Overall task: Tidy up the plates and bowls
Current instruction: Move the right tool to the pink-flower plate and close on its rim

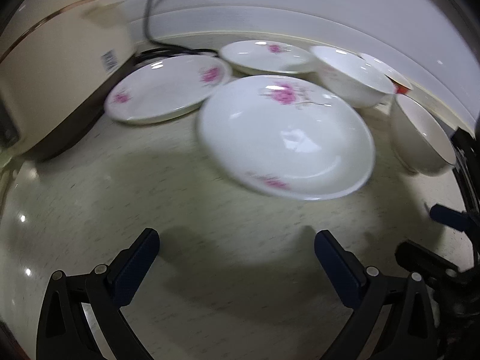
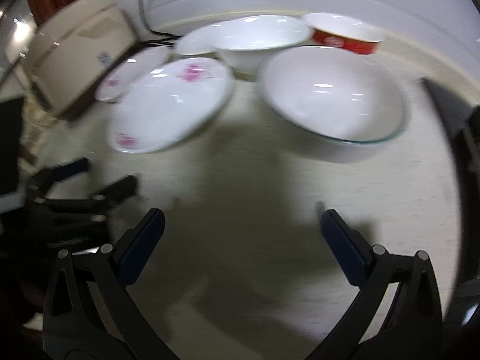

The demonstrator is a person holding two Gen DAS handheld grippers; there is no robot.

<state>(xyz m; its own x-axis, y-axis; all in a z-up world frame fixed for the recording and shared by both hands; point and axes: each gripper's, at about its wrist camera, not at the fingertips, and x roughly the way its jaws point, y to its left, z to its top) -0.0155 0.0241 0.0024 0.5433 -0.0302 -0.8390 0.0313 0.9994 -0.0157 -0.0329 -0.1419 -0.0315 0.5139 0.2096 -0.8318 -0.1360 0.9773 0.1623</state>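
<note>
Left gripper (image 1: pixel 237 244): fingers (image 1: pixel 136 267) spread wide, empty, above bare desk (image 1: pixel 210 270) short of the near plate (image 1: pixel 285 138).
Right gripper (image 2: pixel 243 225): fingers (image 2: pixel 141 246) likewise spread, holding nothing, aimed at the gap between near plate (image 2: pixel 171 105) and big bowl (image 2: pixel 330 96).
Plates: three shallow round ones with pink flower prints. The near plate sits mid-desk; a second plate (image 1: pixel 168 88) lies to its left, just beside the cooker (image 1: pixel 60 60); a third plate (image 1: pixel 264 55) is behind, near the wall.
Bowls: the big bowl, white with a thin dark rim line, stands right of the near plate, apart from it. A white bowl (image 2: pixel 261 42) is behind, and a red bowl (image 2: pixel 345 33) behind that, at the wall.
Material: glazed ceramic by its look, smooth and glossy with bright highlights; the desk is pale, speckled and shiny.
Handling: probably stiff, fairly heavy, slippery and breakable; a chip is likely if one is set down hard on another.
Hold: pinch the rim, one finger inside and one beneath; the plates' low lips give little purchase, so a deep bite seems wise.
Sharpness: both views are motion-blurred, so fine contact between dishes cannot be told.
</note>
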